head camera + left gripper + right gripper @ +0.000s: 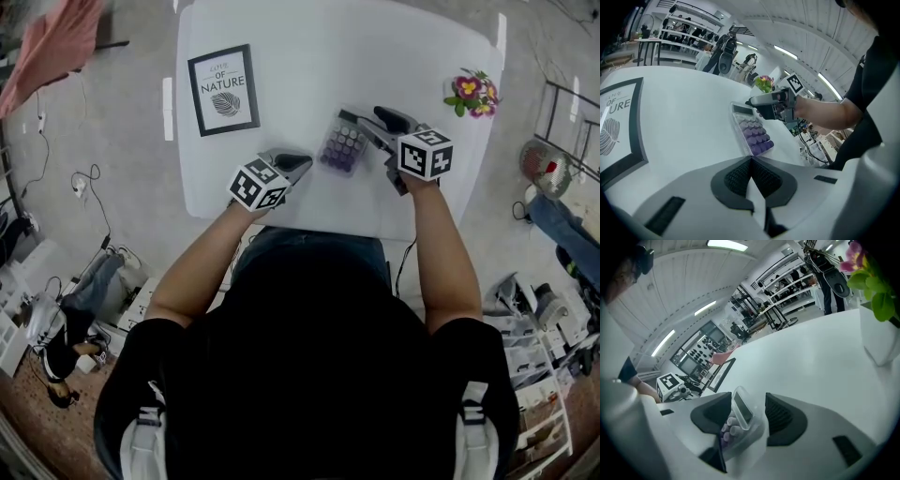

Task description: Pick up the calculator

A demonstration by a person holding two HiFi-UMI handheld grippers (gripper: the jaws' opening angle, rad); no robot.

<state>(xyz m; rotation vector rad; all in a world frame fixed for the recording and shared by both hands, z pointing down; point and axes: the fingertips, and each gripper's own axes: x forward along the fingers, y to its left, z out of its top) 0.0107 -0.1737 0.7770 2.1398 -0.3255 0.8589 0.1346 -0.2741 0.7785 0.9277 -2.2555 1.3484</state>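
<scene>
The right gripper (pixel 749 414) has its fingers apart around the clear plastic calculator with purple keys (pixel 341 145) on the white surface (pixel 309 56). The left gripper (pixel 751 169) has its fingers pressed together, holding nothing.

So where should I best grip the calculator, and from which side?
Probably across its narrow width, on the two long edges. The calculator lies flat on the table, so come low from the near right, as the right gripper does, fingers apart around it.

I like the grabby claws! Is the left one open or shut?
Shut. On the left gripper, the two dark pads press together with nothing between them.
</scene>
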